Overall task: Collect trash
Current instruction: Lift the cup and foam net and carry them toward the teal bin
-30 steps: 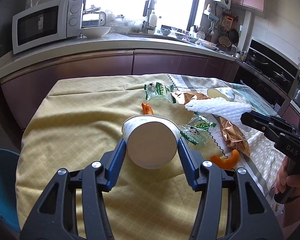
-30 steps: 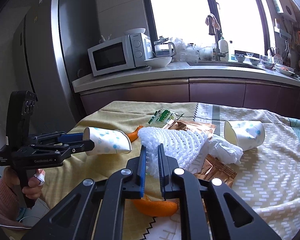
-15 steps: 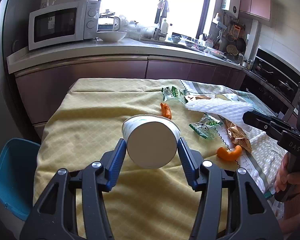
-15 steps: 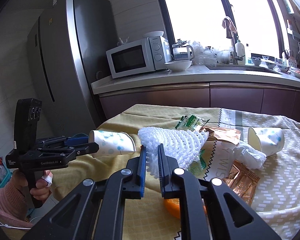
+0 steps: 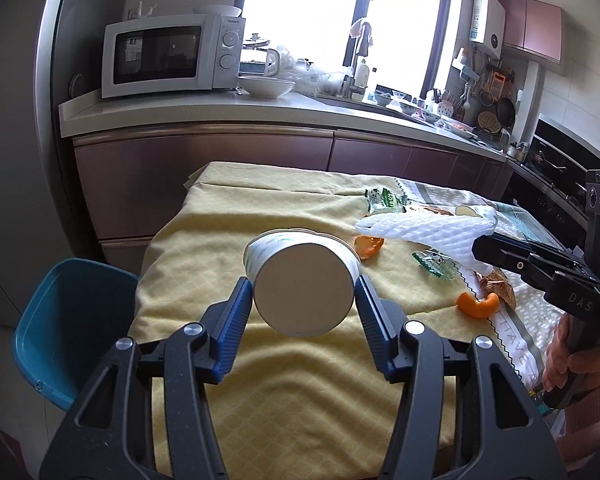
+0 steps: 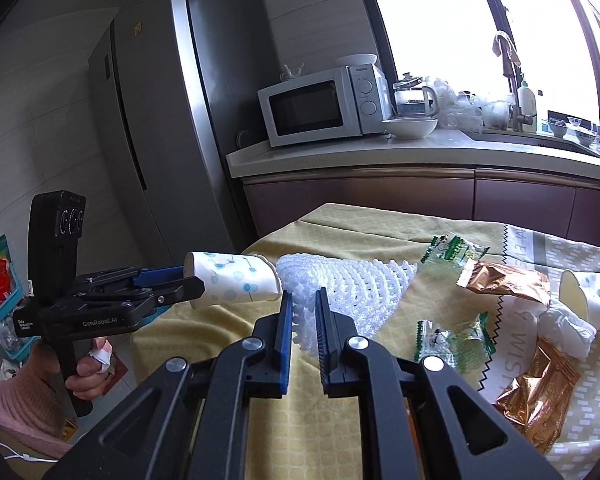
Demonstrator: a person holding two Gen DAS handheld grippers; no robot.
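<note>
My left gripper [image 5: 304,286] is shut on a white paper cup with blue dots [image 5: 302,280], held on its side above the yellow tablecloth [image 5: 220,232]; from the right wrist view the same cup [image 6: 236,282] sticks out of the left gripper [image 6: 192,280]. My right gripper [image 6: 304,304] is shut on a white foam net sleeve [image 6: 348,284], seen from the left as a white net sleeve [image 5: 424,232] lifted over the table. Loose on the cloth lie orange peels [image 5: 478,304], green snack wrappers [image 6: 454,248], copper foil packets [image 6: 536,388], a crumpled tissue [image 6: 564,326] and a second paper cup [image 6: 588,296].
A blue bin [image 5: 68,328] stands on the floor at the table's left edge. Behind the table run a counter [image 5: 220,112] with a microwave [image 5: 172,56] and a bowl, and a steel fridge [image 6: 148,128]. A person's hand [image 6: 88,372] grips the left tool.
Both grippers have swung left with their loads: the cup now hangs nearer the table's left edge and the blue bin has come further into view. The net sleeve has lifted off the pile.
</note>
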